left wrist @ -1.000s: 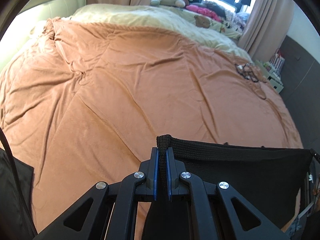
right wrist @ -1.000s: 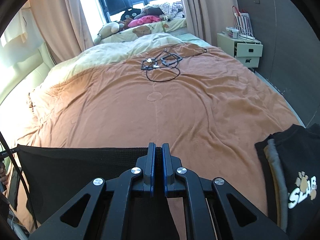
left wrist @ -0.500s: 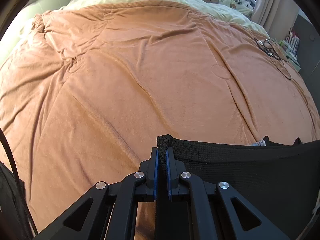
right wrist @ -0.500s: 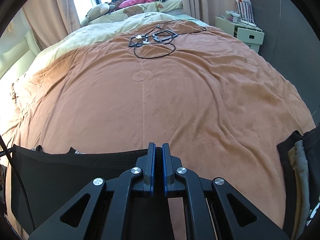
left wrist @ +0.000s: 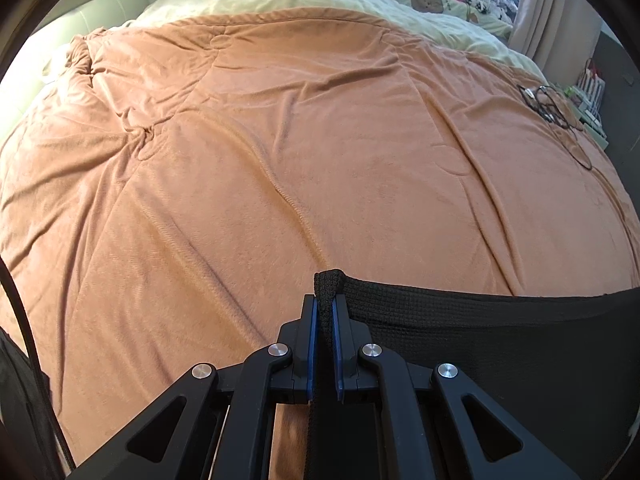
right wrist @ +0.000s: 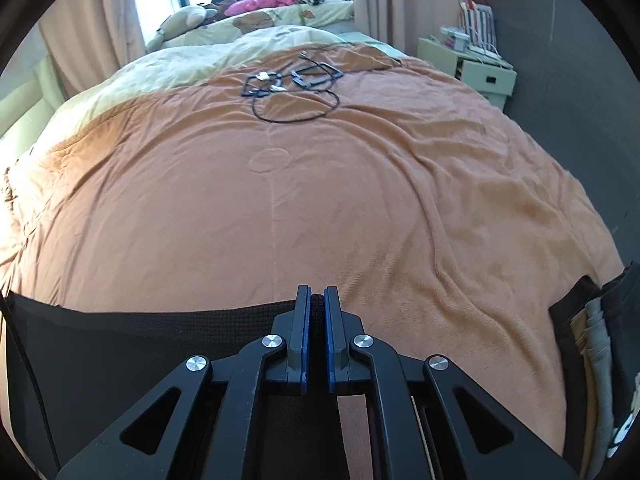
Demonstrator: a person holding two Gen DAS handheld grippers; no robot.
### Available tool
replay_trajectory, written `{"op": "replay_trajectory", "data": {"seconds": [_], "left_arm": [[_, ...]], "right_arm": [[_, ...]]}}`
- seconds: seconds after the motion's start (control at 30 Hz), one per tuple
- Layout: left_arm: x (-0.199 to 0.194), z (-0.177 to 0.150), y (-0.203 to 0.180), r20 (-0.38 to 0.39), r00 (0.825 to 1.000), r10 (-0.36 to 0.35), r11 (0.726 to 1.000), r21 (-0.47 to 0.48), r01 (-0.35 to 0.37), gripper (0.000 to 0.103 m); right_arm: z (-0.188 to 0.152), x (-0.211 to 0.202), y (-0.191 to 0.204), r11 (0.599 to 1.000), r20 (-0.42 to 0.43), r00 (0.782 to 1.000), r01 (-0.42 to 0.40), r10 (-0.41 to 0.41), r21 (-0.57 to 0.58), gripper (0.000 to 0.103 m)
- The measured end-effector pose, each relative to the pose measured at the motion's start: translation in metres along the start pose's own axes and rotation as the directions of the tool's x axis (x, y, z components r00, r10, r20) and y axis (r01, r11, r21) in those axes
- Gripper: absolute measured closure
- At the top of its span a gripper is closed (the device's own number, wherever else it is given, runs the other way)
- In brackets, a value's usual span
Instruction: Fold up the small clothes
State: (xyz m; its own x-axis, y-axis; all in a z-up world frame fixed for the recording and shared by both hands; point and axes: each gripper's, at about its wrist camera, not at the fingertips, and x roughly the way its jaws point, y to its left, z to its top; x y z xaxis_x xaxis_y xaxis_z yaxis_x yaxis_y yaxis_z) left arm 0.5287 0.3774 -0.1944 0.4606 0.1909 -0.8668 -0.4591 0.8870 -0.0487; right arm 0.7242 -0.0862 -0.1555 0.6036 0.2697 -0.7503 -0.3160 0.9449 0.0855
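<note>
While both clamp it: black knit garment (left wrist: pixel 480 320), stretched at the bed's (left wrist: pixel 280 160) near edge.
I hold one top corner in each: left hand-held gripper (left wrist: pixel 325 312), right hand-held gripper (right wrist: pixel 317 312).

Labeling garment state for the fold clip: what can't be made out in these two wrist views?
- Black garment, left wrist view: lower part hidden behind the left claw and cut by the frame edge, so its type is unclear.
- Same garment, right wrist view: its body hidden under the right claw.
- Clothes pile, right wrist view: cut off at the right rim.
- Cables on the blanket: too small to identify.
</note>
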Motion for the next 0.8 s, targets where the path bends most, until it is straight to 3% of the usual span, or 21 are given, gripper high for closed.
{"op": "replay_trajectory", "data": {"seconds": [0.17, 0.2, 0.23, 0.3, 0.37, 0.47, 0.6, 0.67, 0.73, 0.8], "left_arm": [[0.012, -0.003, -0.007, -0.053, 0.998, 0.024, 1.000, -0.013, -0.025, 0.085], [0.010, -0.004, -0.009, -0.050, 0.998, 0.028, 1.000, -0.009, -0.029, 0.077], [0.005, -0.005, -0.012, -0.039, 0.999, 0.026, 1.000, -0.001, -0.026, 0.073], [-0.004, -0.007, -0.019, -0.015, 1.000, 0.017, 1.000, 0.016, -0.017, 0.059], [-0.013, -0.009, -0.030, 0.000, 1.000, -0.005, 0.999, 0.039, 0.004, 0.059], [-0.022, -0.014, -0.050, -0.005, 0.999, -0.049, 0.996, 0.079, 0.050, 0.059], [-0.027, -0.024, -0.082, -0.023, 0.994, -0.105, 0.985, 0.138, 0.107, 0.059], [-0.024, -0.028, -0.099, -0.041, 0.990, -0.133, 0.976, 0.169, 0.138, 0.059], [-0.021, -0.030, -0.110, -0.053, 0.988, -0.143, 0.970, 0.191, 0.151, 0.062], [-0.019, -0.031, -0.124, -0.067, 0.984, -0.167, 0.963, 0.205, 0.177, 0.074]], "right_arm": [[0.002, 0.005, 0.010, 0.998, -0.022, 0.997, 0.070, -0.070, 0.002, 0.094], [0.002, -0.001, 0.014, 0.998, -0.003, 0.998, 0.068, -0.068, -0.001, 0.077], [0.002, -0.007, 0.018, 0.998, 0.016, 0.998, 0.062, -0.062, -0.011, 0.052], [0.000, -0.022, 0.029, 0.999, 0.054, 0.998, 0.033, -0.030, -0.041, 0.037], [-0.003, -0.026, 0.036, 0.998, 0.033, 0.999, -0.003, 0.004, -0.056, 0.037], [-0.010, -0.030, 0.056, 0.989, -0.018, 0.992, -0.124, 0.122, -0.084, 0.037], [-0.026, -0.031, 0.098, 0.973, -0.082, 0.987, -0.150, 0.137, -0.175, 0.037], [-0.030, -0.028, 0.111, 0.966, -0.104, 0.983, -0.168, 0.150, -0.197, 0.044], [-0.036, -0.023, 0.129, 0.956, -0.144, 0.976, -0.194, 0.165, -0.220, 0.063], [-0.041, -0.015, 0.145, 0.947, -0.181, 0.968, -0.216, 0.176, -0.237, 0.071]]}}
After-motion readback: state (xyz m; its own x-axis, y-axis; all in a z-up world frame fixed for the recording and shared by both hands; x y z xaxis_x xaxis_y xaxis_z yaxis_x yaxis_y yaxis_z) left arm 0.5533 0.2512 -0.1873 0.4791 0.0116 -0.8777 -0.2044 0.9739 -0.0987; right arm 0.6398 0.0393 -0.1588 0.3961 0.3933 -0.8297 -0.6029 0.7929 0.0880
